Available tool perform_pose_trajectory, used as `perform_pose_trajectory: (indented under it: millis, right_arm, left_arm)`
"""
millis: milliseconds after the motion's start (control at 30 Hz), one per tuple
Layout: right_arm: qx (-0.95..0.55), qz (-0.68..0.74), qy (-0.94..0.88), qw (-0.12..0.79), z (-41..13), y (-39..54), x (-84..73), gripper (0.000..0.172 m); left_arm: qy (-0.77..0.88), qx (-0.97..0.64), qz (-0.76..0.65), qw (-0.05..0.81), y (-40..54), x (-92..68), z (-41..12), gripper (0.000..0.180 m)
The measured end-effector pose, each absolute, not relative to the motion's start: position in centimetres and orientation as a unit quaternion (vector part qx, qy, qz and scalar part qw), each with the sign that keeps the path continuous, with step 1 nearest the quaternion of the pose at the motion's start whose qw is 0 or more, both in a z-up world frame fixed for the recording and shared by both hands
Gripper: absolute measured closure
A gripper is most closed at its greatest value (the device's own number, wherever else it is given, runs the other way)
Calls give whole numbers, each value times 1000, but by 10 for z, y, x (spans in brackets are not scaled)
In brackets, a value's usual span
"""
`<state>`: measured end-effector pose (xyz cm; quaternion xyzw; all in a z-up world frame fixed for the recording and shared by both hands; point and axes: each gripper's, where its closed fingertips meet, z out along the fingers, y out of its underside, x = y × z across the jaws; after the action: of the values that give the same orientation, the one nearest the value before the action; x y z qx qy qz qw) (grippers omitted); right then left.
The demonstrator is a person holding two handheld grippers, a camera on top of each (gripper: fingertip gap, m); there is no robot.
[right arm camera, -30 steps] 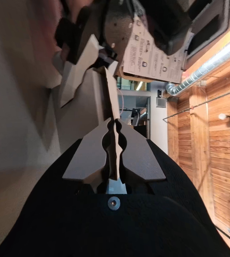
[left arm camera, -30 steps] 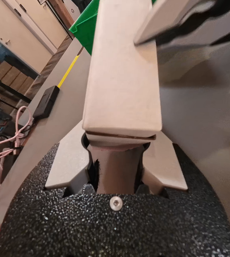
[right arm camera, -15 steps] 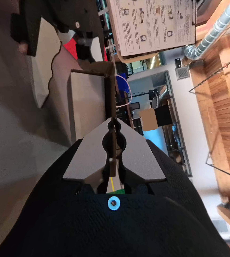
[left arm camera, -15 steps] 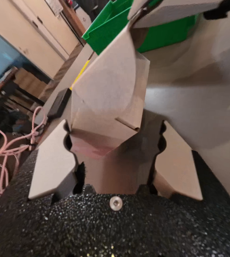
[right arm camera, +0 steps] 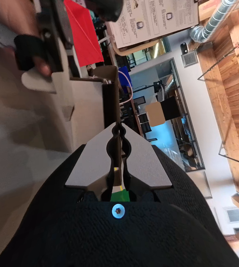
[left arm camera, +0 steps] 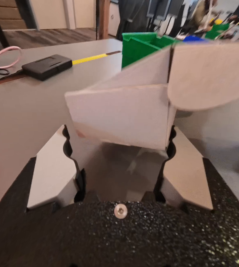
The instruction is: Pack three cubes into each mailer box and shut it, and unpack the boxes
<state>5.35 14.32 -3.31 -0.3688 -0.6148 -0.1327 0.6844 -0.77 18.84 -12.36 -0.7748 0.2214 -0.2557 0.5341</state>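
The mailer box is showing pale white outside and brown inside its lid. The worktop is looking plain grey, with a yellow stripe running toward 1 o'clock. A green bin is sitting at 12 o'clock, a black device and pink cable at 10 o'clock. Each hand-held gripper is wearing speckled black with grey fingers.

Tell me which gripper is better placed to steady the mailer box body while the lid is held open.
The left gripper, probably. Its jaws stand wide open with the mailer box body between the fingertips. The right gripper is already shut on the cardboard lid flap.
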Motion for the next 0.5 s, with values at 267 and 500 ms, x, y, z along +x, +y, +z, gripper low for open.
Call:
perform_pose_trajectory:
  millis: [267, 500]
  right_arm:
    - [-375, -152, -600, 690, -20, 150, 69, 172]
    - [-375, -173, -605, 681, -15, 146, 71, 172]
  left_arm:
    - [251, -788, -297, 478, 176, 6, -135, 29]
    - [239, -753, -309, 530, 174, 3, -105, 38]
